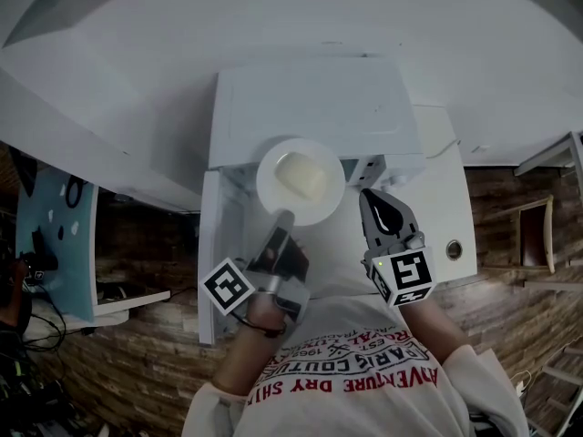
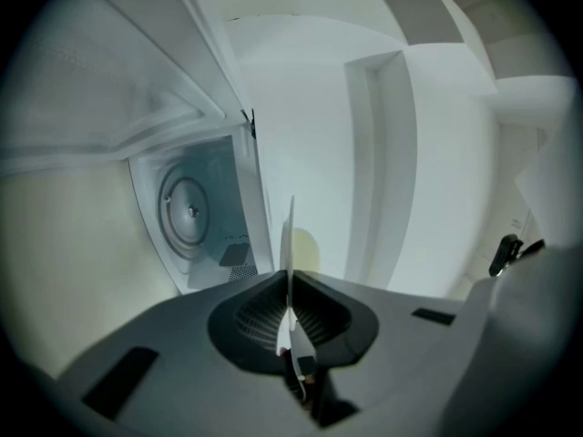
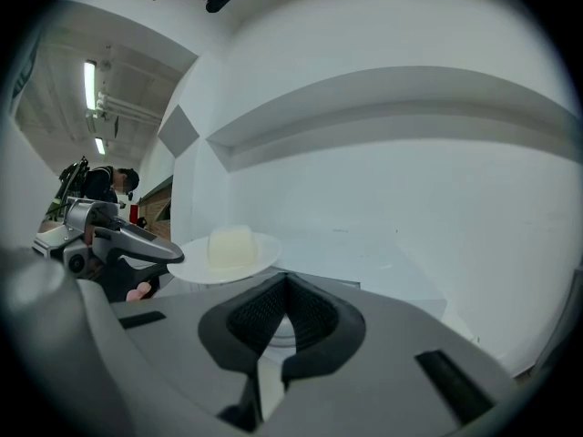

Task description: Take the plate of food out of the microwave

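Observation:
The white microwave (image 1: pixel 310 107) stands in front of me with its door (image 1: pixel 211 262) swung open to the left. A white plate (image 1: pixel 301 182) carrying a pale block of food (image 1: pixel 302 175) hangs just outside the opening. My left gripper (image 1: pixel 284 217) is shut on the plate's near rim. In the left gripper view the plate (image 2: pixel 290 235) shows edge-on between the closed pads, with the microwave's turntable (image 2: pixel 187 209) behind it. My right gripper (image 1: pixel 372 200) is to the right of the plate, shut and holding nothing. Its own view shows the plate (image 3: pixel 250 255), the food (image 3: pixel 230 244) and the left gripper (image 3: pixel 150 248).
The microwave sits on a white counter (image 1: pixel 446 189) with a small round fitting (image 1: pixel 454 248) near its front edge. A white ledge (image 1: pixel 82 144) runs along the left, with a blue panel (image 1: pixel 55 235) below it. A person (image 3: pixel 105 185) stands far off.

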